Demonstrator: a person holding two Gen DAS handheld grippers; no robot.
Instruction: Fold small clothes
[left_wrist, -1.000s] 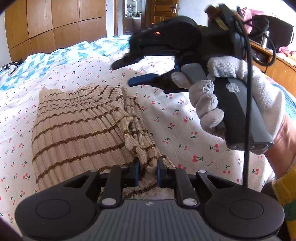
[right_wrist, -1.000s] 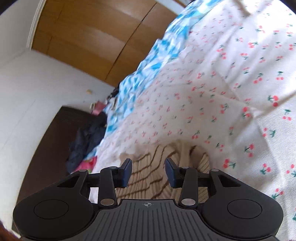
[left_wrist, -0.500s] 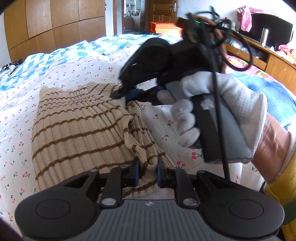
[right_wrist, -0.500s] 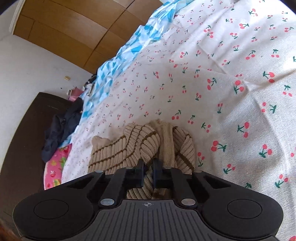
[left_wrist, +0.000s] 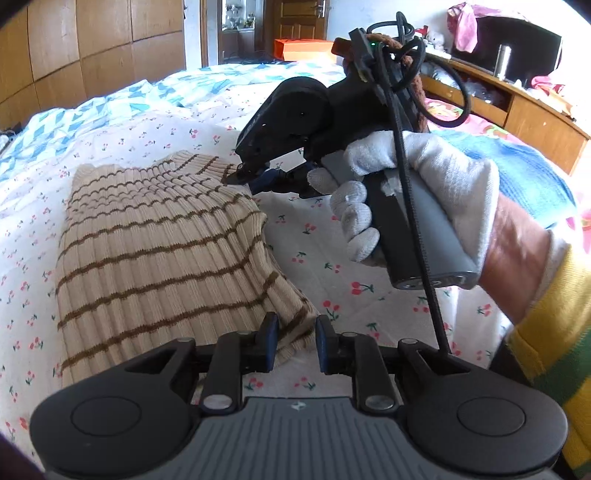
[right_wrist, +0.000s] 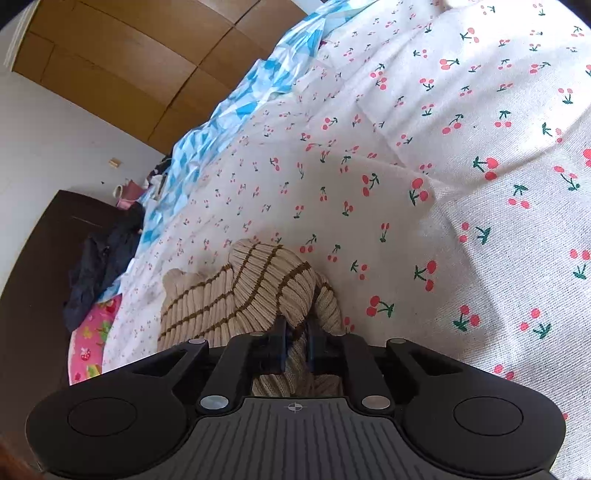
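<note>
Partly hidden behind its own black body, the left gripper (left_wrist: 294, 343) has just let its jaws open a little; the near corner of the striped knit garment (left_wrist: 155, 254) lies between its pads, which no longer pinch it. That garment rests on the cherry-print bedsheet (left_wrist: 325, 258), toward the sheet's near edge. The right gripper (right_wrist: 296, 345), held by a white-gloved hand (left_wrist: 424, 195), is clamped on a bunched fold at the garment's far corner, having closed from wide open a second ago and since eased slightly. Its fingertips are barely visible from the left wrist camera.
</note>
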